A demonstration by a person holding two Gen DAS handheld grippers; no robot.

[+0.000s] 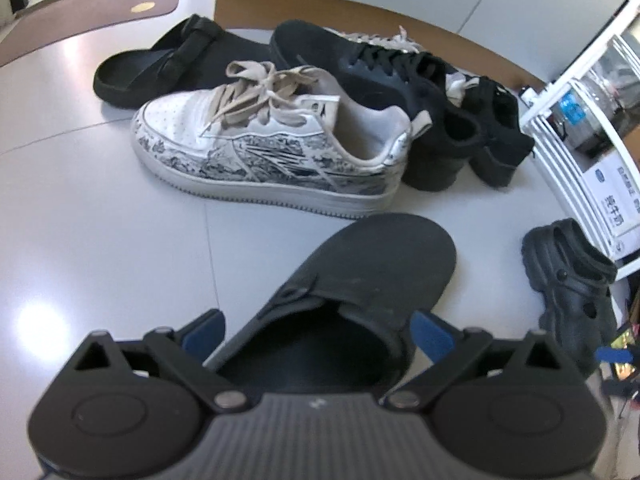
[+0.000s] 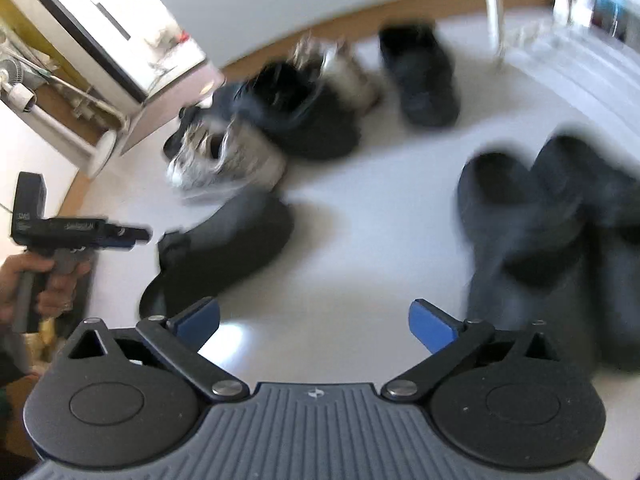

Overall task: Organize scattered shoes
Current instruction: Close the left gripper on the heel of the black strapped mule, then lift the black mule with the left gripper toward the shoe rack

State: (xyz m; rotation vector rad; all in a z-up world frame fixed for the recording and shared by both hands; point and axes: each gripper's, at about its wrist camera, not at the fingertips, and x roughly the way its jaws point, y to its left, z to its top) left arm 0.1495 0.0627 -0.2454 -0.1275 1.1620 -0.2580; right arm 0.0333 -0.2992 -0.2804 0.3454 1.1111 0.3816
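Note:
My left gripper (image 1: 316, 334) is open, its blue pads on either side of the heel opening of a black clog (image 1: 352, 280) lying on the pale floor; I cannot tell if the pads touch it. Beyond it lie a white patterned sneaker (image 1: 264, 148), black lace-up sneakers (image 1: 400, 92), a black strapped slipper (image 1: 176, 60) and a small black clog (image 1: 572, 292) at right. My right gripper (image 2: 314, 326) is open and empty above bare floor. In its blurred view the same black clog (image 2: 224, 248) lies left, and a pair of black slippers (image 2: 560, 232) right.
A white wire rack (image 1: 580, 120) holding bottles and boxes stands at the right. A wall with wooden skirting (image 1: 360, 4) runs behind the shoes. A brown mat (image 1: 100, 0) lies at the far left. The person's hand holds the left gripper (image 2: 76, 232).

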